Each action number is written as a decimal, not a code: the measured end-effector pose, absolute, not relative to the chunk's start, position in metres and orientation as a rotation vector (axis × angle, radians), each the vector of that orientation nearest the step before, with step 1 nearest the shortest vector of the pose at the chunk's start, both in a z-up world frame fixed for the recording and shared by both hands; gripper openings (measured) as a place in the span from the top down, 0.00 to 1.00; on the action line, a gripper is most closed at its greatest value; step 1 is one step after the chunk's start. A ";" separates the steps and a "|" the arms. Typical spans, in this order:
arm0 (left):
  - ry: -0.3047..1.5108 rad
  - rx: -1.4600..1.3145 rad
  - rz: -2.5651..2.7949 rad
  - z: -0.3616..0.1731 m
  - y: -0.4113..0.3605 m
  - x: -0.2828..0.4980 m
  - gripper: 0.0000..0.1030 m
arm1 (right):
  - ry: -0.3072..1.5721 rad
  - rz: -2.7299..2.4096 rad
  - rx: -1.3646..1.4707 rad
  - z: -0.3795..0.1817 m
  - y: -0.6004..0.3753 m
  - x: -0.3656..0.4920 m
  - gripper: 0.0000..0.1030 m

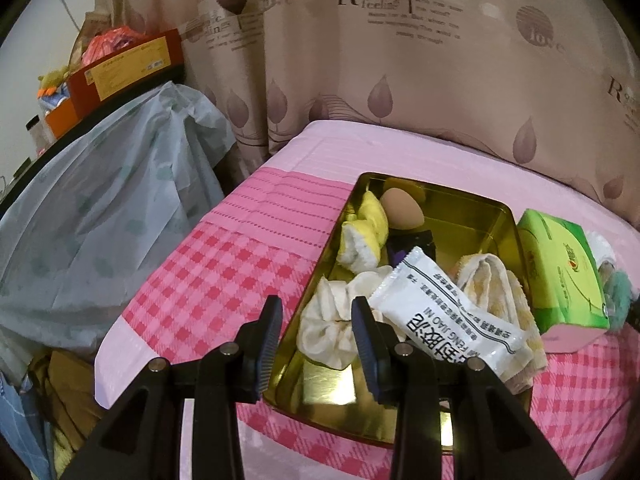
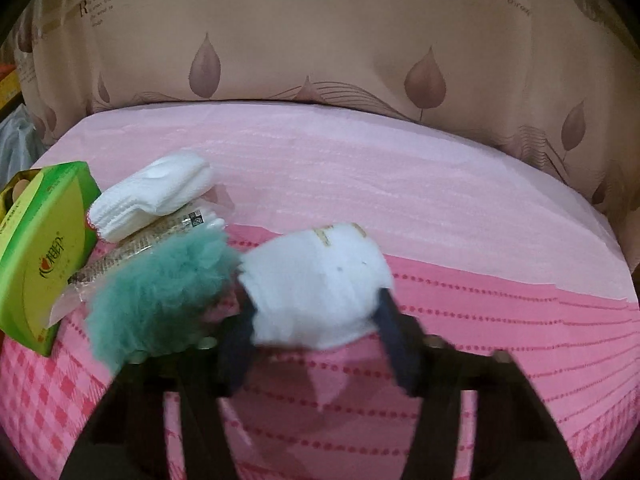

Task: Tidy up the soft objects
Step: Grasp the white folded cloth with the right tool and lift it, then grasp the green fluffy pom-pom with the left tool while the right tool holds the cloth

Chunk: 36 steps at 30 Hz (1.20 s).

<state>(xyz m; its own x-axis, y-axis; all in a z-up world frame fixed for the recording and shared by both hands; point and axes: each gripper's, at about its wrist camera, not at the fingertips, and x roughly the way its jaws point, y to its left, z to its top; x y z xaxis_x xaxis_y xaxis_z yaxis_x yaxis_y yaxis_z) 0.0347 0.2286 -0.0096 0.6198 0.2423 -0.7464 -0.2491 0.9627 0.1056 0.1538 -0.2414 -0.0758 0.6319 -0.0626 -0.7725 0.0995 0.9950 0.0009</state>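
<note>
Left gripper (image 1: pixel 316 336) parted, holding nothing, straddling near wall of gold tin (image 1: pixel 472 220); cream scrunchie (image 1: pixel 332 320) and white sachet (image 1: pixel 448 312) in tin just ahead. Right gripper (image 2: pixel 316 328) clamped on white pad stack (image 2: pixel 316 280), lifted over pink bedspread (image 2: pixel 440 184); teal fluffy scrunchie (image 2: pixel 156 292) just left, green tissue pack (image 2: pixel 44 248) farther left.

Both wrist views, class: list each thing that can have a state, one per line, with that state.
Gold tin: open, partly filled.
Left hand-held gripper: open, around the tin's rim.
Right hand-held gripper: shut on white pad stack.
Green tissue pack: closed, leaning on tin.
</note>
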 end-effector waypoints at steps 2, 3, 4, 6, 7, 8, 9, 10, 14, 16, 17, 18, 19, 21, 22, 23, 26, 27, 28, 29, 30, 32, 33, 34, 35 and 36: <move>0.857 0.008 0.276 -0.009 0.223 0.034 0.65 | 0.877 -0.100 0.037 -0.075 -0.246 0.149 0.75; 0.853 0.017 0.269 -0.008 0.220 0.033 0.65 | 0.874 -0.101 0.043 -0.074 -0.250 0.146 0.79; 0.847 0.028 0.262 -0.006 0.215 0.032 0.65 | 0.873 -0.100 0.049 -0.074 -0.253 0.144 0.84; 0.837 0.037 0.248 -0.002 0.208 0.029 0.65 | 0.869 -0.085 0.078 -0.074 -0.262 0.136 0.86; 0.834 0.040 0.233 -0.001 0.202 0.027 0.65 | 0.869 -0.080 0.086 -0.074 -0.264 0.133 0.87; 0.836 0.037 0.213 0.000 0.195 0.025 0.65 | 0.868 -0.076 0.089 -0.074 -0.266 0.130 0.88; 0.841 0.032 0.194 0.000 0.189 0.023 0.65 | 0.864 -0.068 0.093 -0.074 -0.267 0.125 0.88; 0.846 0.027 0.169 0.000 0.181 0.022 0.65 | 0.860 -0.061 0.095 -0.073 -0.268 0.122 0.88; 0.872 0.042 0.054 -0.004 0.133 0.019 0.65 | 0.849 -0.034 0.101 -0.071 -0.269 0.106 0.89; 0.883 0.051 -0.005 -0.004 0.111 0.017 0.65 | 0.844 -0.026 0.102 -0.071 -0.270 0.098 0.89; 0.890 0.059 -0.041 -0.006 0.096 0.017 0.65 | 0.842 -0.022 0.104 -0.070 -0.270 0.093 0.89; 0.895 0.066 -0.070 -0.006 0.085 0.017 0.65 | 0.840 -0.019 0.107 -0.070 -0.271 0.089 0.89; 0.901 0.072 -0.100 -0.007 0.072 0.018 0.65 | 0.839 -0.014 0.108 -0.069 -0.272 0.084 0.89; 0.913 0.084 -0.162 -0.009 0.045 0.020 0.65 | 0.839 -0.014 0.102 -0.069 -0.272 0.076 0.89; 0.921 0.086 -0.187 -0.011 0.035 0.021 0.65 | 0.839 -0.014 0.102 -0.069 -0.273 0.073 0.89; 0.934 0.089 -0.223 -0.013 0.022 0.023 0.65 | 0.841 -0.012 0.103 -0.070 -0.274 0.068 0.89; 0.962 0.089 -0.311 -0.019 -0.010 0.025 0.65 | 0.848 -0.008 0.126 -0.071 -0.280 0.065 0.89; 0.972 0.092 -0.342 -0.022 -0.021 0.026 0.65 | 0.850 -0.006 0.137 -0.072 -0.282 0.064 0.89; 0.980 0.095 -0.361 -0.023 -0.029 0.027 0.65 | 0.851 -0.005 0.147 -0.073 -0.284 0.065 0.88; 0.990 0.099 -0.383 -0.026 -0.038 0.029 0.65 | 0.853 -0.002 0.155 -0.073 -0.285 0.066 0.88; 1.001 0.100 -0.401 -0.029 -0.045 0.032 0.65 | 0.855 0.001 0.157 -0.074 -0.285 0.066 0.88; 1.032 0.096 -0.433 -0.036 -0.060 0.039 0.65 | 0.863 0.007 0.155 -0.075 -0.284 0.067 0.88; 1.049 0.091 -0.439 -0.040 -0.066 0.044 0.65 | 0.863 0.008 0.154 -0.076 -0.284 0.067 0.88; 1.060 0.085 -0.447 -0.043 -0.072 0.047 0.65 | 0.862 0.011 0.156 -0.076 -0.283 0.067 0.88; 1.075 0.080 -0.449 -0.047 -0.078 0.051 0.65 | 0.862 0.013 0.160 -0.076 -0.284 0.067 0.88; 1.084 0.080 -0.444 -0.049 -0.081 0.056 0.65 | 0.861 0.015 0.165 -0.076 -0.285 0.066 0.88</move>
<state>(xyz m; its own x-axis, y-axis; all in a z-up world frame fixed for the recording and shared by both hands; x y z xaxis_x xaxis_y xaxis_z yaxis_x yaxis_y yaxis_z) 0.0557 -0.0814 -0.0494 0.3888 -0.3100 -0.8676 0.3876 0.9093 -0.1513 0.0661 -0.2845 -0.0761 0.6520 0.0800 -0.7540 0.0530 0.9872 0.1506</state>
